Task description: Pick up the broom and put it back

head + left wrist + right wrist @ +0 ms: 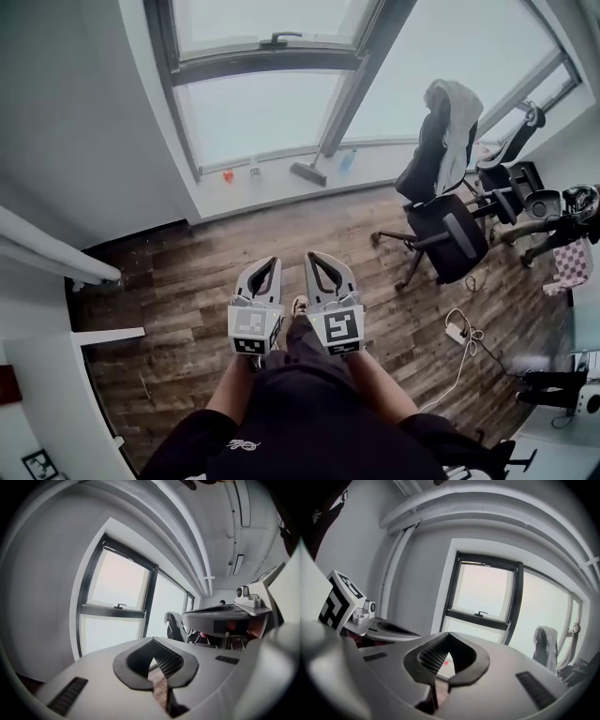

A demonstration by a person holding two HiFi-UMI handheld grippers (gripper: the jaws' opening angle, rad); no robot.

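The broom stands at the far side of the room, its dark head on the floor by the window sill and its thin handle leaning up against the window frame. It is well ahead of both grippers. In the head view my left gripper and right gripper are held side by side over the wooden floor, pointing toward the window. Both are shut with nothing between the jaws. The left gripper and the right gripper show their tips together in their own views. Neither gripper view shows the broom.
Black office chairs stand at the right, one draped with a jacket. A power strip with a cable lies on the floor at right. Small bottles sit along the sill. A white counter is at the left.
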